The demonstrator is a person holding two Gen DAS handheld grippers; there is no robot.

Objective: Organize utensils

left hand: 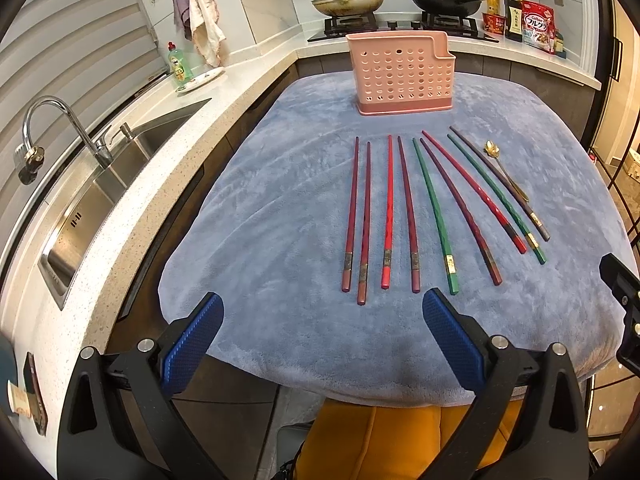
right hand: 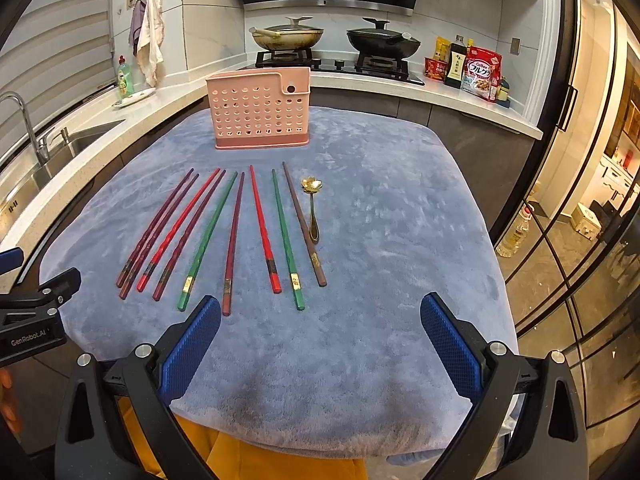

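Observation:
Several chopsticks in dark red, red, green and brown (left hand: 404, 216) (right hand: 236, 236) lie side by side on a blue-grey cloth (left hand: 280, 208) (right hand: 400, 220). A small gold spoon (left hand: 505, 170) (right hand: 312, 208) lies at the right end of the row. A pink perforated utensil holder (left hand: 400, 74) (right hand: 259, 108) stands upright behind them. My left gripper (left hand: 322, 306) is open and empty, just short of the near chopstick ends. My right gripper (right hand: 320, 308) is open and empty, near the row's right end.
A steel sink (left hand: 100, 200) with a tap (left hand: 68, 128) sits in the counter to the left. Two lidded pans (right hand: 332, 38) stand on the stove behind. Bottles and food packets (right hand: 468, 68) stand at the back right. The cloth's near edge hangs over an orange surface (left hand: 380, 440).

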